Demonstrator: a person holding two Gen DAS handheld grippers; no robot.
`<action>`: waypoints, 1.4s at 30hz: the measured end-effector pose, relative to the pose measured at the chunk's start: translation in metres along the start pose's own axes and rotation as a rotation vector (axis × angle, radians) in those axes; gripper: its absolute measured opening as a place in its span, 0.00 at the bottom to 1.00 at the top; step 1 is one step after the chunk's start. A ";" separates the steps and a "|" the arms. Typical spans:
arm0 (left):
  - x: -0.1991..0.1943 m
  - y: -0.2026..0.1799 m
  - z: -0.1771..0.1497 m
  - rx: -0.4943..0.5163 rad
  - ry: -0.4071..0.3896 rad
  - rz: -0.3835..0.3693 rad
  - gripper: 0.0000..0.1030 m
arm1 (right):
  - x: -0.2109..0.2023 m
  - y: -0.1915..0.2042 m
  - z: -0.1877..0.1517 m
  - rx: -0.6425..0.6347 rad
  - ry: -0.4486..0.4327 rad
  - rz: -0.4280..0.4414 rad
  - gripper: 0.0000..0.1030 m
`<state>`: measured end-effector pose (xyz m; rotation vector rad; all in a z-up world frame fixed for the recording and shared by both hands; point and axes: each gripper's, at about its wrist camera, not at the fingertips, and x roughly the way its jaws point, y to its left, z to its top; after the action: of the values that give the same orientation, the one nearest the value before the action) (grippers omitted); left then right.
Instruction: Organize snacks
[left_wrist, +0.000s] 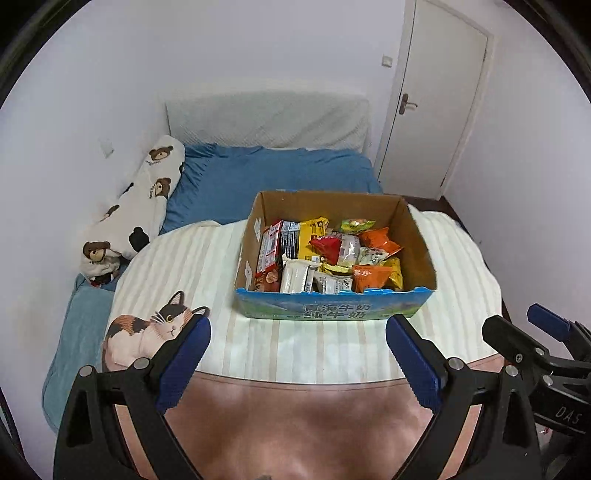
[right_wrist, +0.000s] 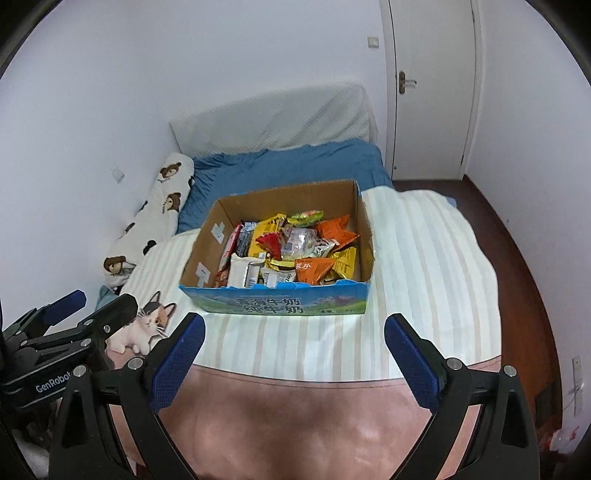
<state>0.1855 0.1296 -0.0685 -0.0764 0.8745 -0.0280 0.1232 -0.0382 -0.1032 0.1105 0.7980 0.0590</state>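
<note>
A cardboard box (left_wrist: 419, 243) with a blue printed front (right_wrist: 275, 304) stands on a striped blanket on the bed. It holds several snack packets: orange triangular bags (left_wrist: 369, 278) (right_wrist: 314, 269), a red bag (left_wrist: 327, 249) (right_wrist: 271, 243), yellow bags, a white packet (left_wrist: 293, 275) (right_wrist: 242, 271) and red bars along its left wall. My left gripper (left_wrist: 297, 332) is open and empty, hanging in front of the box. My right gripper (right_wrist: 293, 330) is open and empty, also in front of the box; it shows at the right edge of the left wrist view (left_wrist: 517, 328).
A cat-print cushion (left_wrist: 147, 332) lies left of the box near my left finger. A bear-print pillow (left_wrist: 144, 206) lies along the left wall. A blue sheet (left_wrist: 273, 173) covers the far bed. A white door (left_wrist: 436, 92) stands at the back right. Dark wooden floor (right_wrist: 517, 236) runs along the right.
</note>
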 end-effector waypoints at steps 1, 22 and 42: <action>-0.007 0.000 -0.001 0.000 -0.012 0.008 0.95 | -0.007 0.001 -0.003 -0.002 -0.009 -0.004 0.97; -0.046 0.007 -0.011 -0.014 -0.097 0.047 1.00 | -0.062 -0.001 -0.006 -0.006 -0.142 -0.044 1.00; 0.034 0.009 0.021 0.005 -0.043 0.110 1.00 | 0.024 -0.009 0.031 0.010 -0.091 -0.115 1.00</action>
<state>0.2233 0.1378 -0.0815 -0.0244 0.8343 0.0745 0.1618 -0.0474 -0.0998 0.0765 0.7127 -0.0584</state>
